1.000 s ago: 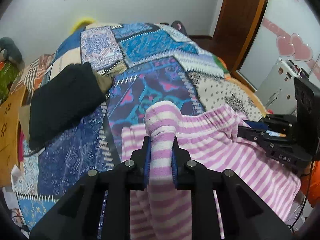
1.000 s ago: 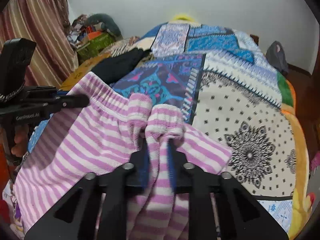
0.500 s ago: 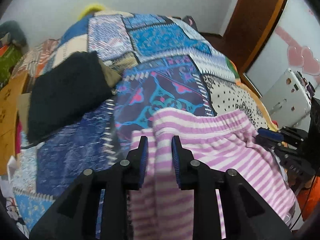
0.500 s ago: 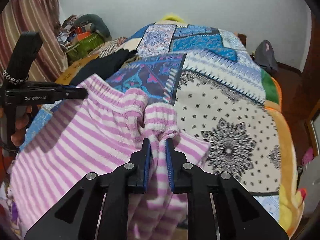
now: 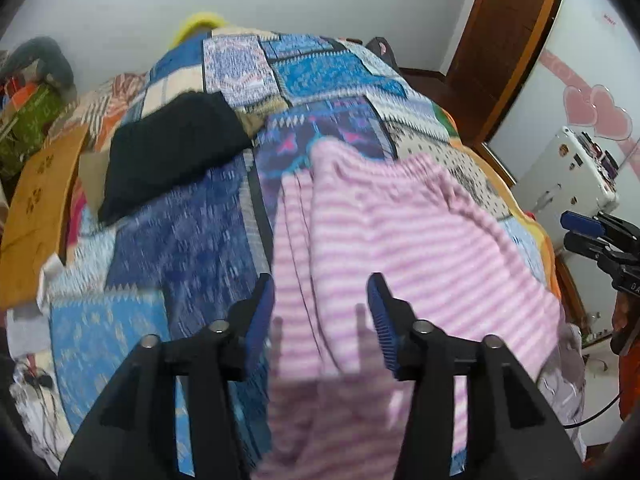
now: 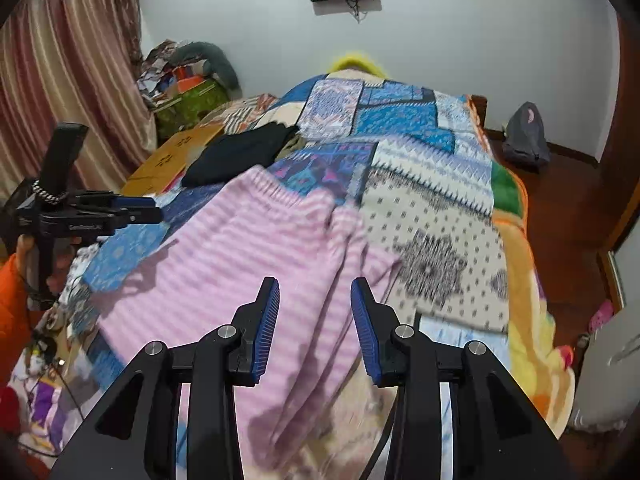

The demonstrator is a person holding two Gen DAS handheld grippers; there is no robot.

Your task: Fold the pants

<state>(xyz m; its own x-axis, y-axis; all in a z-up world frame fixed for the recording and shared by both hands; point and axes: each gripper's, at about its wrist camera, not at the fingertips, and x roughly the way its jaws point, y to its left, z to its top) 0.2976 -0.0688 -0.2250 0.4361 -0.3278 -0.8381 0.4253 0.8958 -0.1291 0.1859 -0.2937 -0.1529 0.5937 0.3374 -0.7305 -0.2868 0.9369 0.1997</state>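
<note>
Both grippers have just let go: the left gripper [image 5: 321, 312] and the right gripper [image 6: 315, 316], their jaws freshly parted, hang spread and empty above the pink-striped pants [image 6: 248, 264], blue pads [image 6: 267, 324] clear of the cloth. The pants lie spread on the patchwork quilt [image 6: 432, 208], waistband toward the dark folded garment [image 5: 168, 152] up the bed, one end spilling over the quilt's near edge. The laying-out step looks finished. The next move likely calls for re-gripping an edge to start the fold.
</note>
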